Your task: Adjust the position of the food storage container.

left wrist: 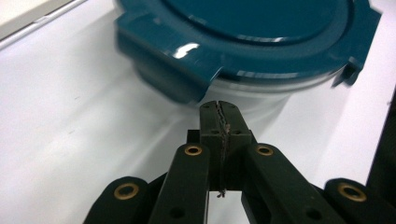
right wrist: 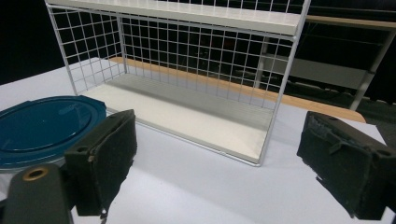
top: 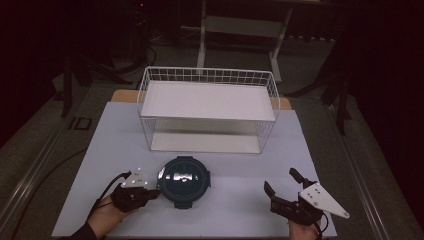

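Observation:
A round container with a dark teal lid [top: 183, 181] stands on the white table, in front of the wire rack. My left gripper [top: 157, 192] lies just left of it, jaws shut with nothing between them. In the left gripper view the closed tips [left wrist: 219, 108] sit right under a corner tab of the teal lid [left wrist: 261, 32]; touching or a hair apart, I cannot tell. My right gripper [top: 281, 182] rests at the front right, jaws wide open and empty. Its two pads [right wrist: 105, 158] frame the rack, with the teal lid [right wrist: 44, 126] at the left.
A white wire rack [top: 207, 107] with two white shelves stands at the middle back of the table [top: 115, 135]; its lower shelf [right wrist: 187, 116] is bare. Dark floor and a table frame lie beyond. Open tabletop lies between the container and my right gripper.

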Action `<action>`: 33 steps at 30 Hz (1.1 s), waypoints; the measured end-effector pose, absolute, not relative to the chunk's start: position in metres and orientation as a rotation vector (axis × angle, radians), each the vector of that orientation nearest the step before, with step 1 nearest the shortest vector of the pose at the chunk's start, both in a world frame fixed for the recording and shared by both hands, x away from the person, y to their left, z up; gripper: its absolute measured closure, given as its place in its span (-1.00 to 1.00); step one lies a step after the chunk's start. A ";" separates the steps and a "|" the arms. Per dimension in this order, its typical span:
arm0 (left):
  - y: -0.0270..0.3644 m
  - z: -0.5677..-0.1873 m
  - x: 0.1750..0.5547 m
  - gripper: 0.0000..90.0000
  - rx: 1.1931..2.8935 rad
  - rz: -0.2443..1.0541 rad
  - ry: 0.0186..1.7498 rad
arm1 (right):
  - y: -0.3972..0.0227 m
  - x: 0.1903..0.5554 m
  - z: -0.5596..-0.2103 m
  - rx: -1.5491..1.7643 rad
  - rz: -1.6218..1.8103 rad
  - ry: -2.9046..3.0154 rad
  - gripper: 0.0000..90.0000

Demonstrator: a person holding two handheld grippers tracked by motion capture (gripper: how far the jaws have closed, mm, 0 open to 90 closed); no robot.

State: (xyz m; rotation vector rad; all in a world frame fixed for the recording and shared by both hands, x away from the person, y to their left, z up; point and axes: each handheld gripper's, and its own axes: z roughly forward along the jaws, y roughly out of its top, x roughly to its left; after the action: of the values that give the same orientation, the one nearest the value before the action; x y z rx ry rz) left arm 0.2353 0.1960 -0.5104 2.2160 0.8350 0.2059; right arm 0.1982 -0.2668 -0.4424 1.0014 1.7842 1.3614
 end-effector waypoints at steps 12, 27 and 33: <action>0.214 -0.504 0.257 0.99 2.122 0.281 0.926 | -0.265 0.200 -0.443 1.000 1.373 1.805 -0.75; 0.182 -0.510 0.261 0.99 2.203 0.298 0.894 | -0.264 0.201 -0.444 0.997 1.374 1.816 -0.75; 0.168 -0.510 0.270 0.99 2.198 0.264 0.883 | -0.265 0.200 -0.444 0.995 1.371 1.815 -0.75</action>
State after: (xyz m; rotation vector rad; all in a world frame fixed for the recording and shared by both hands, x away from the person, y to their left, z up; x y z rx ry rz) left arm 0.2699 0.1683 -0.5100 2.1980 0.8828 0.2645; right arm 0.2002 -0.2646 -0.4438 0.9949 1.8155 1.3708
